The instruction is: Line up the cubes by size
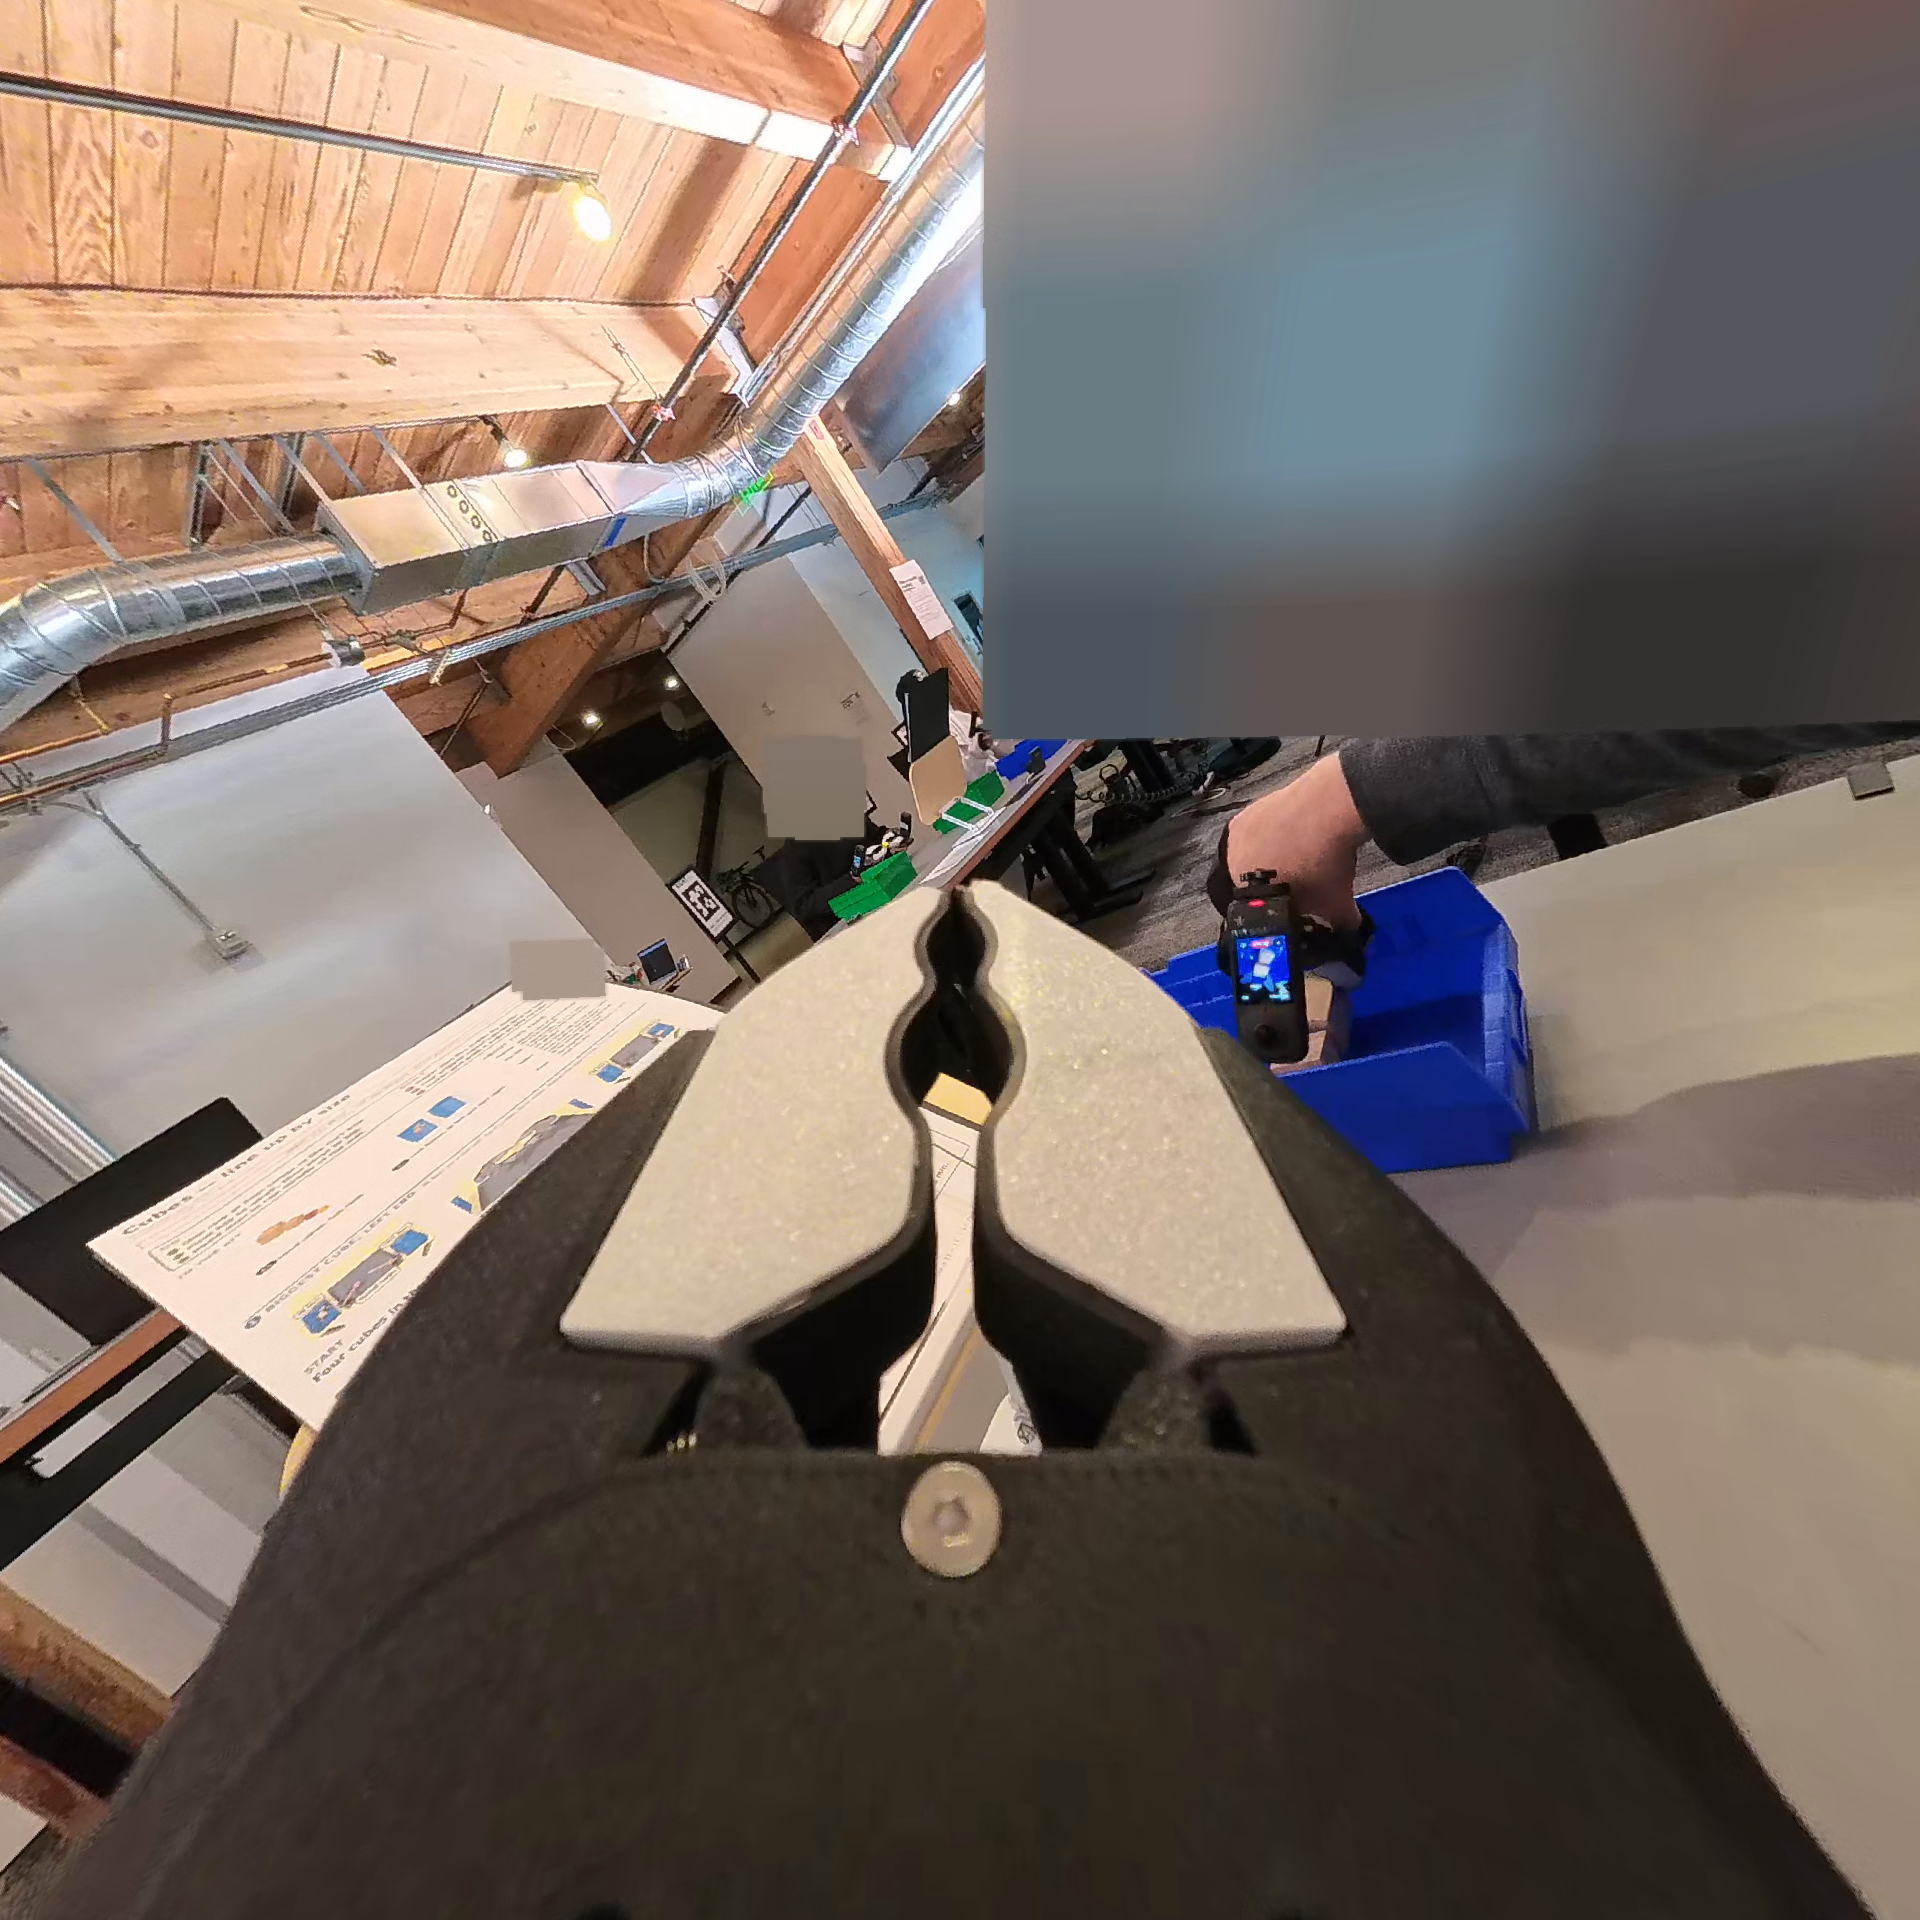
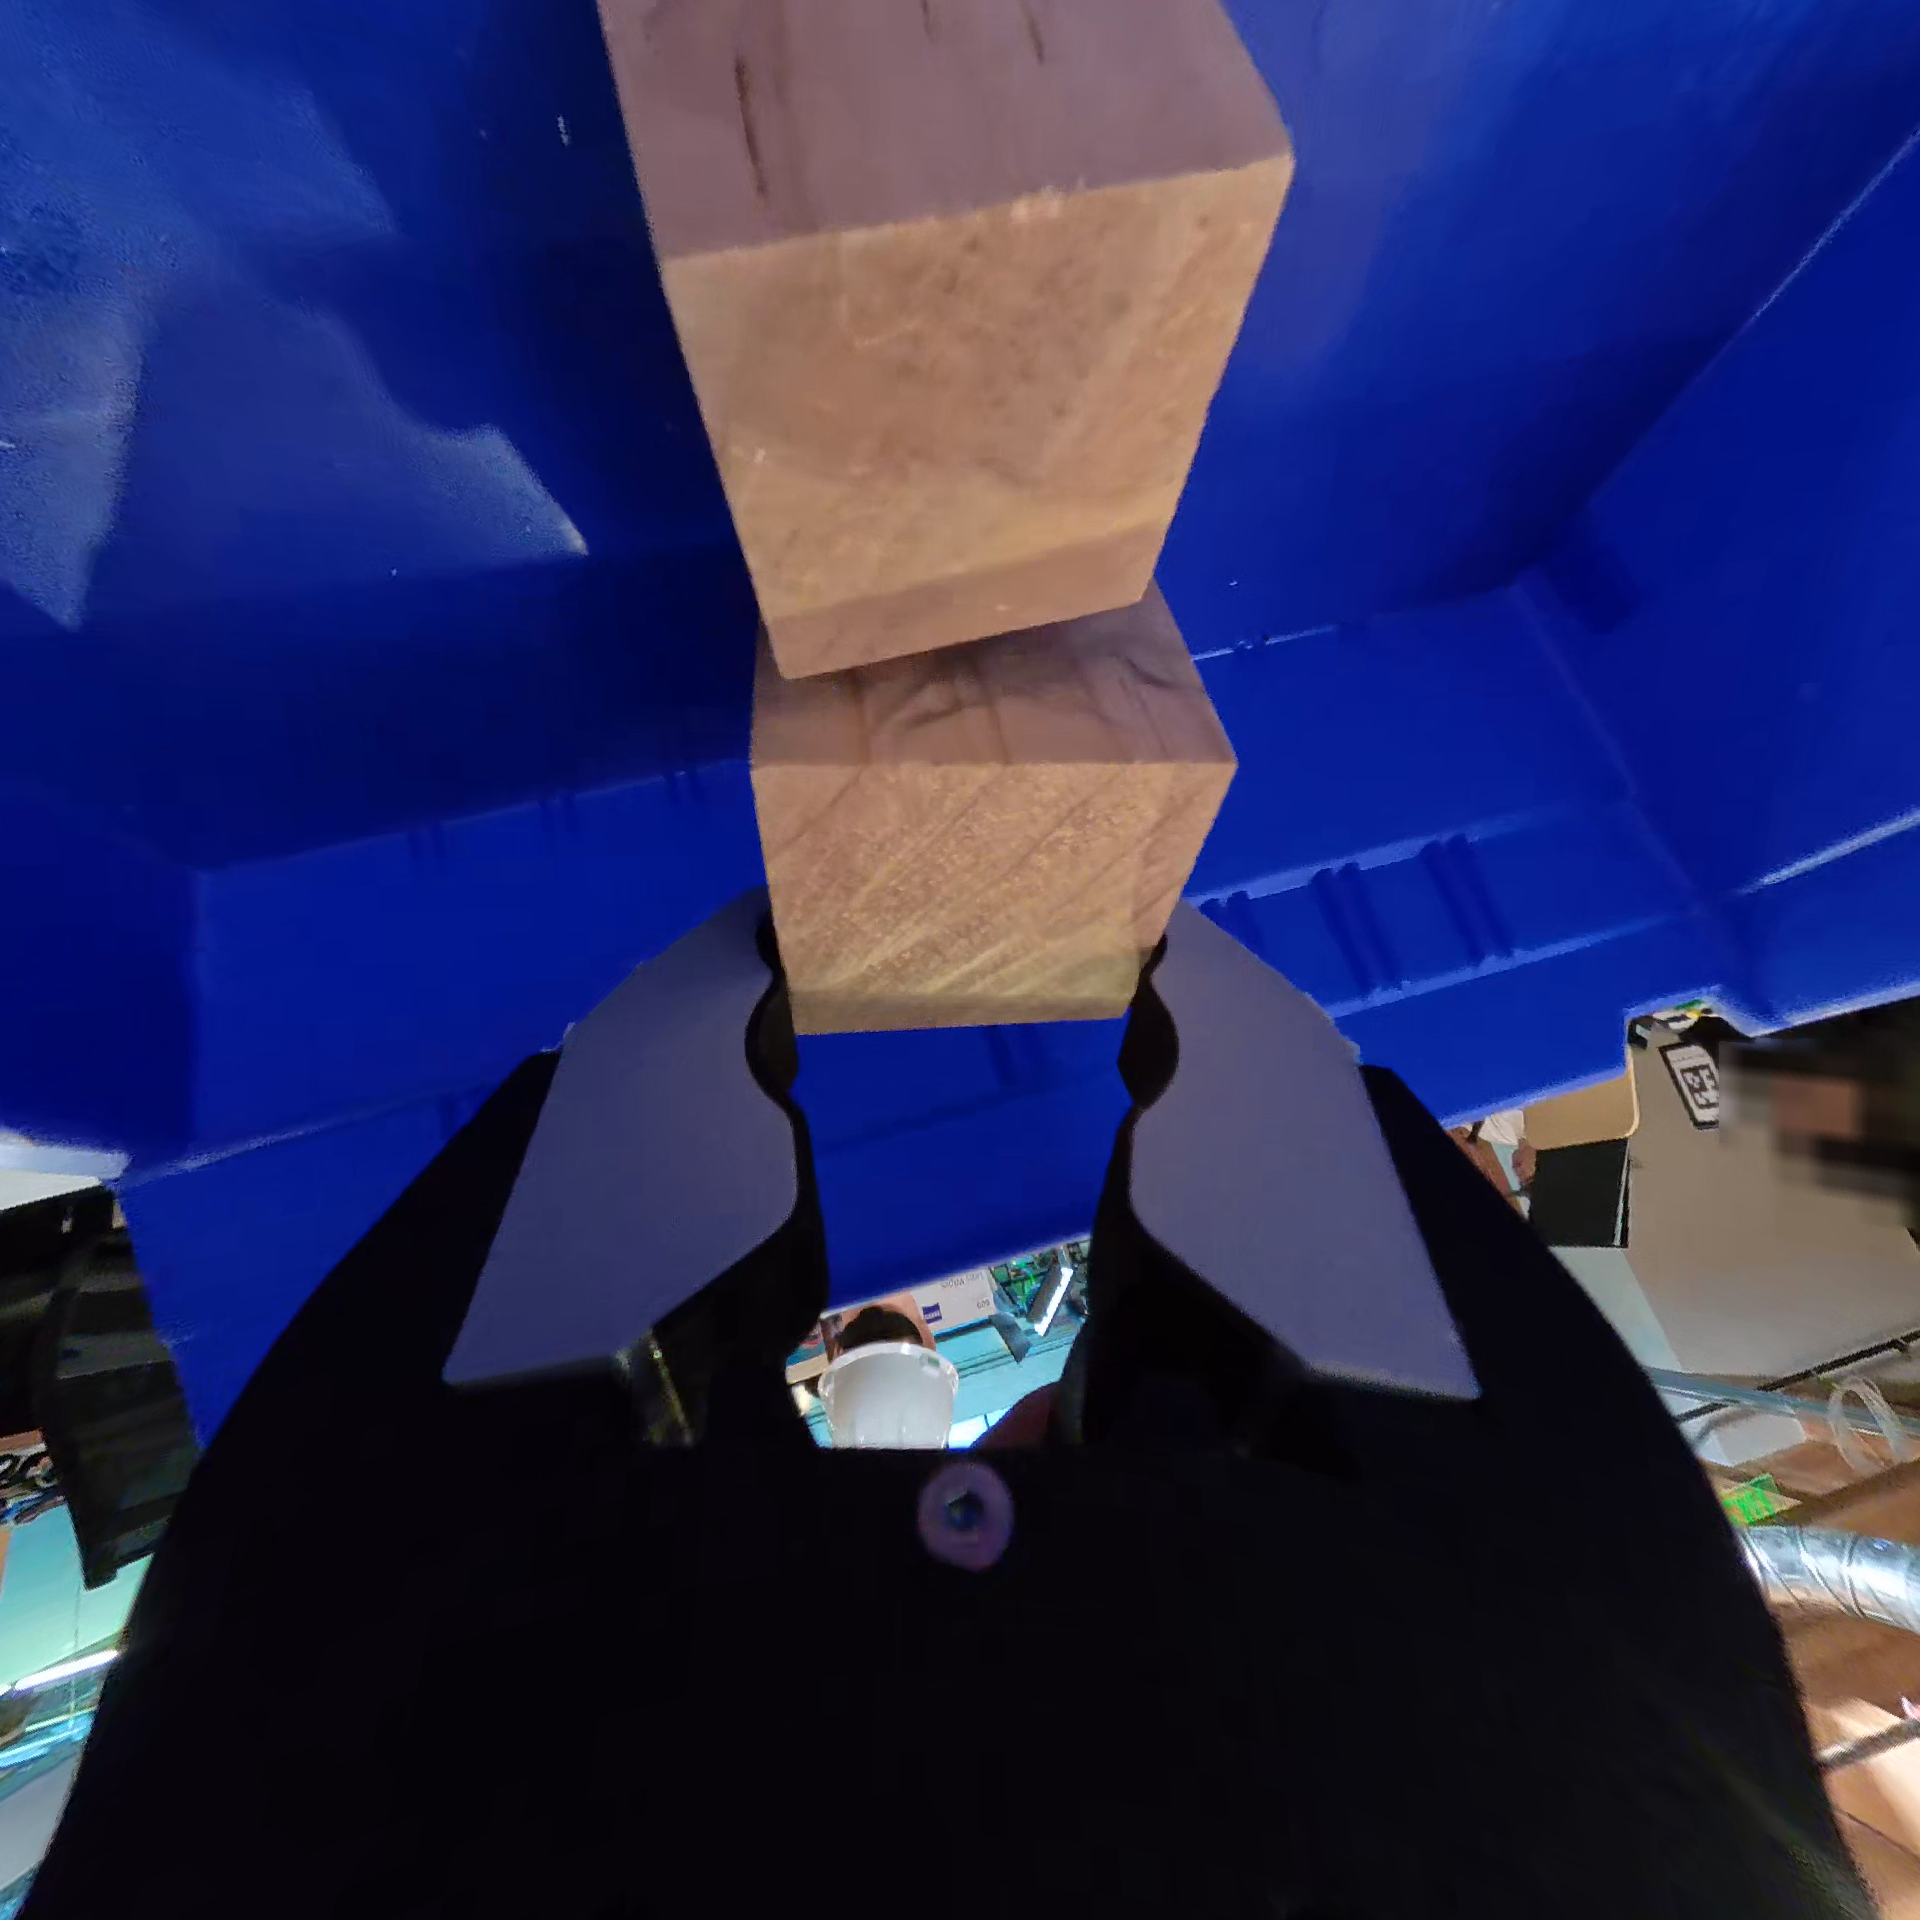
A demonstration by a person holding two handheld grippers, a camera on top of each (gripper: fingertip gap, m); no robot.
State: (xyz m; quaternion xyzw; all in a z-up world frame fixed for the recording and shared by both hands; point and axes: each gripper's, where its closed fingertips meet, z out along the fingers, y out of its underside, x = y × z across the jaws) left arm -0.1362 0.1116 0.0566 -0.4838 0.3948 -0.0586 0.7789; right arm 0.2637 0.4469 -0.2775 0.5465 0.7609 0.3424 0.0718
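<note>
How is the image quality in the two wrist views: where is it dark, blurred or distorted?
Left wrist view: bright and sharp; wide-angle bending tilts the ceiling; a soft shadow lies on the grey table; masking patches cover parts. Right wrist view: much darker, with the right gripper nearly black, a blue cast from the blue plastic bin, and the larger wooden cube slightly motion-blurred.

Two wooden cubes [image 2: 977, 831] in bin [image 2: 312, 520]

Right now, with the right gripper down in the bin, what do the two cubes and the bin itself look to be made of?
Both cubes, the nearer cube between the right gripper's fingertips and the larger cube behind it, look like bare unfinished wood: tan, matte, with grain lines and saw marks on the faces. The blue bin looks like moulded plastic: uniform saturated colour, a slight sheen, ribs formed into its walls.
</note>
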